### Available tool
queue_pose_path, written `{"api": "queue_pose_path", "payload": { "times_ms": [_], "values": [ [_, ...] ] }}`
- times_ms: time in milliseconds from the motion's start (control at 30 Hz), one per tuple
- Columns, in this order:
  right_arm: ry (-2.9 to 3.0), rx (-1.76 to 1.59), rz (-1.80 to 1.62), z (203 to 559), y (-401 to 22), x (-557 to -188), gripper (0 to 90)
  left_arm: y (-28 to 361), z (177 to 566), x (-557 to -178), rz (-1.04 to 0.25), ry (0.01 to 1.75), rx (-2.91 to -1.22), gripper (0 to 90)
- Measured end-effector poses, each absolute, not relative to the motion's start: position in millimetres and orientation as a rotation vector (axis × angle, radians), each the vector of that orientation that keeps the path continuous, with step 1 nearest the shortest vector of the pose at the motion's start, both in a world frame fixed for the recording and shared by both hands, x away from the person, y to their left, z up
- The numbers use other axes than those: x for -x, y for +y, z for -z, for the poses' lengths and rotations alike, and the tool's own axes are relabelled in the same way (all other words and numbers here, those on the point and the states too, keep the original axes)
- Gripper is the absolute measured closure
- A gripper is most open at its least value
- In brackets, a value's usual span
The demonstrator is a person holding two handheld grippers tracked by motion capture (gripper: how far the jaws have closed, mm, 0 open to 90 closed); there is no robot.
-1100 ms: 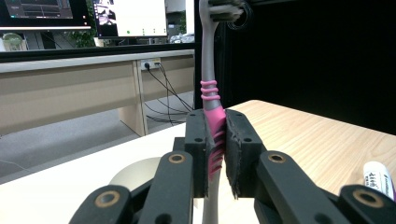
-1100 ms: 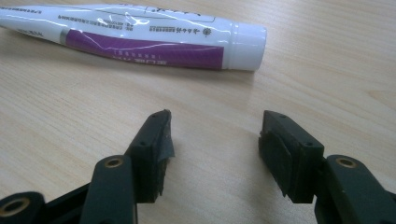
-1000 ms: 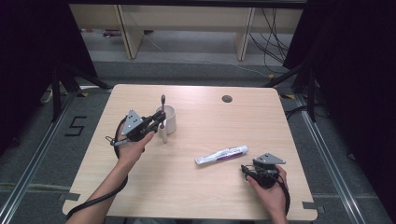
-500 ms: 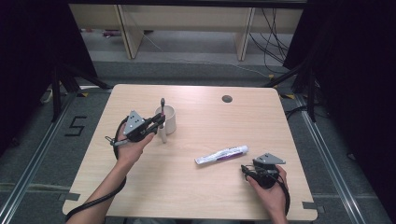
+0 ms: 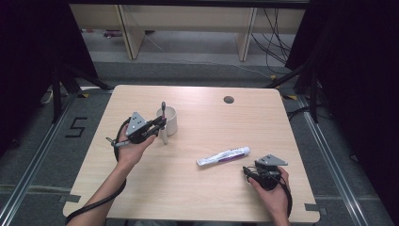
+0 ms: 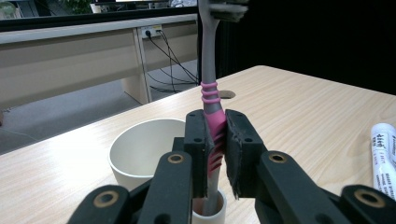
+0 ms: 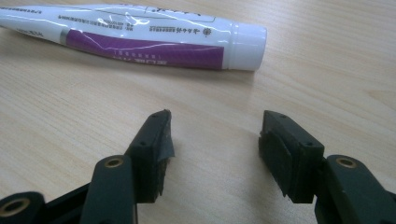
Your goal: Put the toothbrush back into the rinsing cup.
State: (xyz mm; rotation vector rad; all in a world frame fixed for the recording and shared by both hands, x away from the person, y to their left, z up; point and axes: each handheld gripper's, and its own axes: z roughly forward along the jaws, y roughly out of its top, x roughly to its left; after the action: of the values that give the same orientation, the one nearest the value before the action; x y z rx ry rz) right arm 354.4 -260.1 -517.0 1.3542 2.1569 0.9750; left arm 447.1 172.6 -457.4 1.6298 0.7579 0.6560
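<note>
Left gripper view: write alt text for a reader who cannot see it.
The left tool is shut on the pink-and-grey handle of an upright toothbrush, whose lower end stands in a small white holder. A white cup sits behind on the wooden table, and the end of a toothpaste tube lies at the right edge.

My left gripper [image 5: 157,126] sits just beside cup [image 5: 168,120], jaws clamped on toothbrush [image 6: 212,126] handle, brush upright. Left forearm slants up from table's near edge toward cup, wrist raised off tabletop. My right gripper [image 5: 254,170] rests low, well apart from cup, toward table's near right corner, jaws spread wide with nothing between, hand wrapped round its body.
</note>
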Motion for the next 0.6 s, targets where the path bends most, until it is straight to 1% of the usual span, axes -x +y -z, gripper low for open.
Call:
{"api": "queue_pose_path", "payload": {
  "times_ms": [600],
  "values": [
    [2.145, -1.315, -0.945, 516.0, -261.9, -354.9, 43.9, 175.1, 463.8, -444.5, -0.644, 0.786, -1.653, 77.8]
  ]
}}
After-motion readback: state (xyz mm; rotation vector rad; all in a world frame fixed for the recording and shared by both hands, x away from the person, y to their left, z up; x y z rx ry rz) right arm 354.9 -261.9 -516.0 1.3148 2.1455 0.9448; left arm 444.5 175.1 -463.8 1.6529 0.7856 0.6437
